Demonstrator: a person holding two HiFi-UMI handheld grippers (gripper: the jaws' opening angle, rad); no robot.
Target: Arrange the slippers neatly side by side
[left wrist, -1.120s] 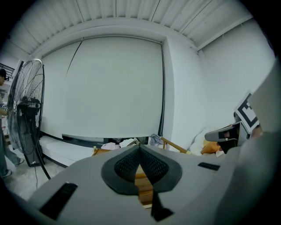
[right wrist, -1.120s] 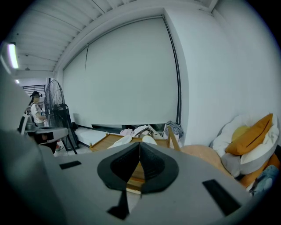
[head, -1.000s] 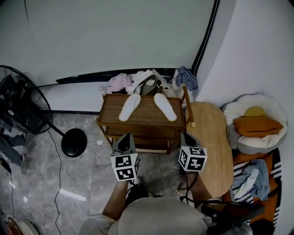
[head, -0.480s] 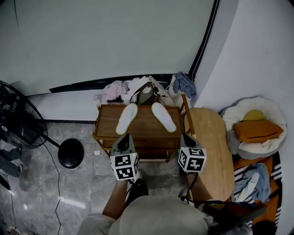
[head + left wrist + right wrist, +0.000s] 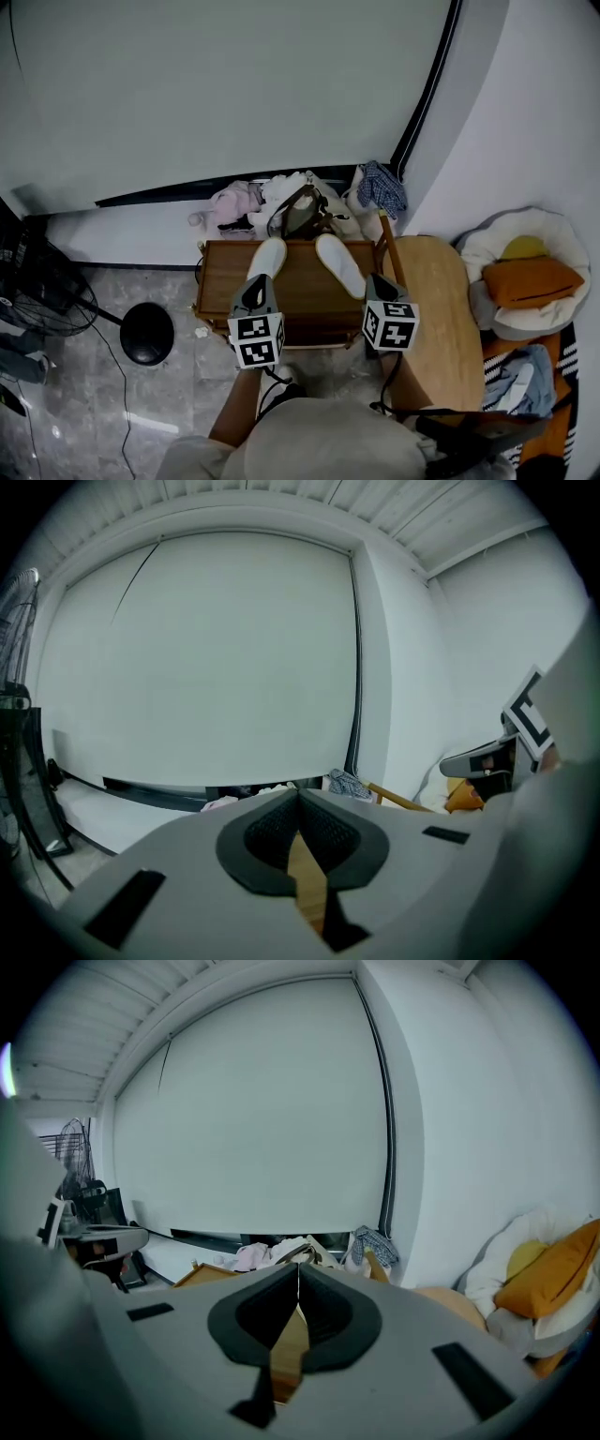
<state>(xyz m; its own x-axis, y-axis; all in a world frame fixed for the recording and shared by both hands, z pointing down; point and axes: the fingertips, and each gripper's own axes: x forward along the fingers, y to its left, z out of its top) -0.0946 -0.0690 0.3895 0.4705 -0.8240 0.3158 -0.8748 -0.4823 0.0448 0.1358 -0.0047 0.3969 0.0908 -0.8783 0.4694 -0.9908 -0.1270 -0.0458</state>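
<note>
Two white slippers lie on top of a low wooden bench (image 5: 220, 272), neither of them gripped. The left slipper (image 5: 269, 255) sits about mid-bench and the right slipper (image 5: 339, 265) lies toward the right edge. They are splayed, with their ends fairly near each other at the far edge and spreading apart toward the near edge, so they are not yet parallel.

The left hand-held gripper (image 5: 255, 283) hovers over the near edge, its tip overlapping the near end of the left slipper in the head view. Whether it touches the slipper cannot be told. The right hand-held gripper (image 5: 378, 279) hangs by the near right corner, just beside the right slipper. In each gripper's own view the jaws are pressed together with nothing between them, and only bench wood shows below the tips.

This looks like the reach-in step, before any slipper has been handled. The next move probably calls for either parting the jaws to take a slipper by its edge, or using the closed tips to swing the near ends inward. The slippers should end up parallel and just beside each other. A pile of clothes (image 5: 281, 192) crowds the far edge, so pushing that way could snag.
</note>
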